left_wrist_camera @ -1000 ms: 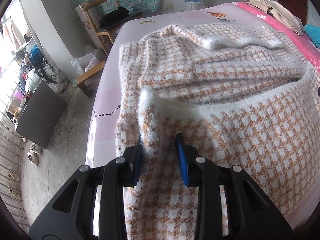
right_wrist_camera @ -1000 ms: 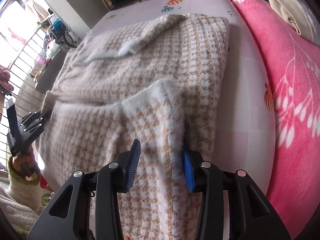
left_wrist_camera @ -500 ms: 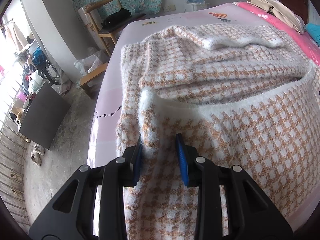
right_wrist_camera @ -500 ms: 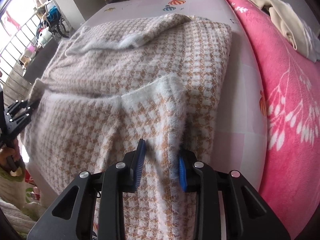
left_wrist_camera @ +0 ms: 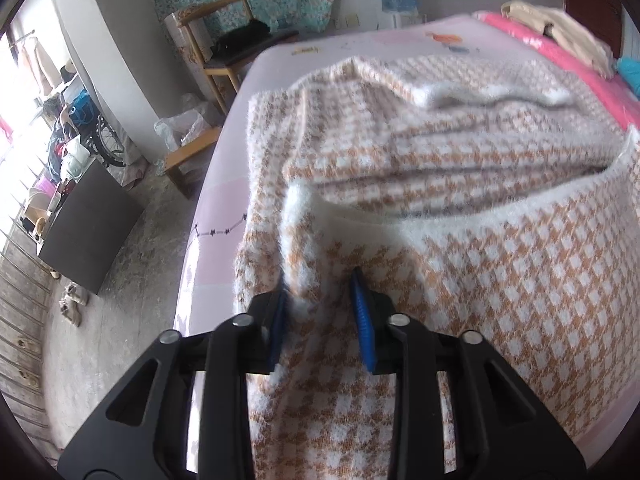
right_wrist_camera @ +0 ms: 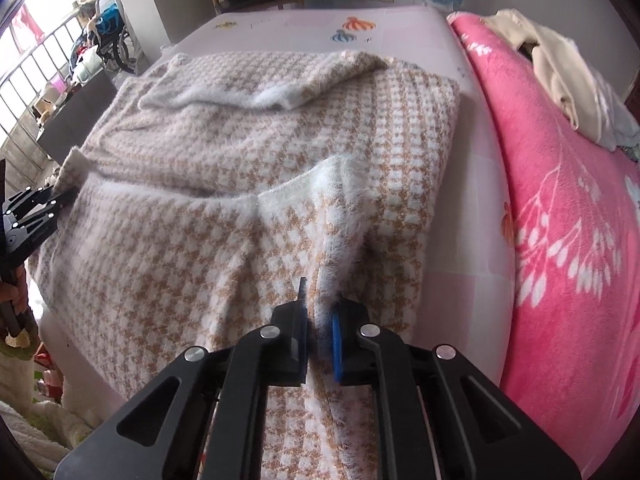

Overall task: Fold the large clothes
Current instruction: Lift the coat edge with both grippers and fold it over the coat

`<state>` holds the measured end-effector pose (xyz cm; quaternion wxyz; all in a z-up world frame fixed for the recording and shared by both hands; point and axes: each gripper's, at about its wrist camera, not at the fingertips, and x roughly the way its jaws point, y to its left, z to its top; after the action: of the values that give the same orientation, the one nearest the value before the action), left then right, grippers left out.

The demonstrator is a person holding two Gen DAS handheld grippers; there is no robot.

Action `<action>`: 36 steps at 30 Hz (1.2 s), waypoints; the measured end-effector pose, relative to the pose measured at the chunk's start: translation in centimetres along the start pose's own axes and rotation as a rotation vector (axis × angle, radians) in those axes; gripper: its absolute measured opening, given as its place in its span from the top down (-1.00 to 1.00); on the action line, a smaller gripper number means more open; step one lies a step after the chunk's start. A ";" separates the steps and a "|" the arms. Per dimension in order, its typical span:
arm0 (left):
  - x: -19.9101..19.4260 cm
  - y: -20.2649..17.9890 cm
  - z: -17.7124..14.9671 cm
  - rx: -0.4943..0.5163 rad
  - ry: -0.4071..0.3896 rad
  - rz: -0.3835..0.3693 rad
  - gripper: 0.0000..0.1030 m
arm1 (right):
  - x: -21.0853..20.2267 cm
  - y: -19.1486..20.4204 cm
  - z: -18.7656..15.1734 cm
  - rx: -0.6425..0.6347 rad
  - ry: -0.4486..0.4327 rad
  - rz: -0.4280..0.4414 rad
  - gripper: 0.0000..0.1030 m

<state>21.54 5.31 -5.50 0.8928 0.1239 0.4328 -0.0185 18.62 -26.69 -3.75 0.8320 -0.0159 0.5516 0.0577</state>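
Note:
A fuzzy orange-and-white houndstooth sweater (left_wrist_camera: 480,280) lies spread on the bed, its sleeves folded across the body. My left gripper (left_wrist_camera: 320,300) straddles the sweater's near left edge. Its jaws are closing, with a raised fold of the knit between the blue pads, and a gap still shows. In the right wrist view, my right gripper (right_wrist_camera: 320,320) is shut on the fluffy right-hand edge of the sweater (right_wrist_camera: 240,160), lifting it into a ridge. The left gripper (right_wrist_camera: 36,216) also shows there at the sweater's far left corner, held by a hand (right_wrist_camera: 12,300).
The sweater rests on a pale pink sheet (right_wrist_camera: 472,240). A bright pink blanket (right_wrist_camera: 560,240) with beige clothes (right_wrist_camera: 560,72) piled on it borders the right side. Left of the bed are bare floor, a wooden chair (left_wrist_camera: 224,52) and a dark cabinet (left_wrist_camera: 88,228).
The right jaws have closed from a wide gap onto the sweater's right edge, and that hand has shifted and tilted. The left jaws have narrowed a little around the left edge.

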 end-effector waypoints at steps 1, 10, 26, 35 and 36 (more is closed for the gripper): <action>0.0 0.3 -0.1 -0.009 -0.008 0.003 0.64 | -0.3 0.1 -0.1 -0.001 -0.013 -0.005 0.84; -6.8 1.9 -0.7 -0.041 -0.204 0.014 0.86 | -7.7 1.4 -2.1 0.019 -0.244 -0.043 0.86; -3.1 6.0 18.1 -0.064 -0.300 -0.098 0.87 | -6.7 -5.1 15.5 0.027 -0.413 -0.010 0.86; 13.1 5.8 20.0 -0.137 0.127 -0.194 0.22 | 7.2 -11.0 18.7 0.201 -0.096 0.077 0.41; 12.4 6.8 19.8 -0.180 0.103 -0.214 0.13 | 6.3 -11.2 18.6 0.200 -0.127 0.062 0.34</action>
<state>45.47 8.15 -1.96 0.8699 -0.0029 0.4885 -0.0685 39.35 -35.63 -2.65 0.8604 0.0880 0.5011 0.0290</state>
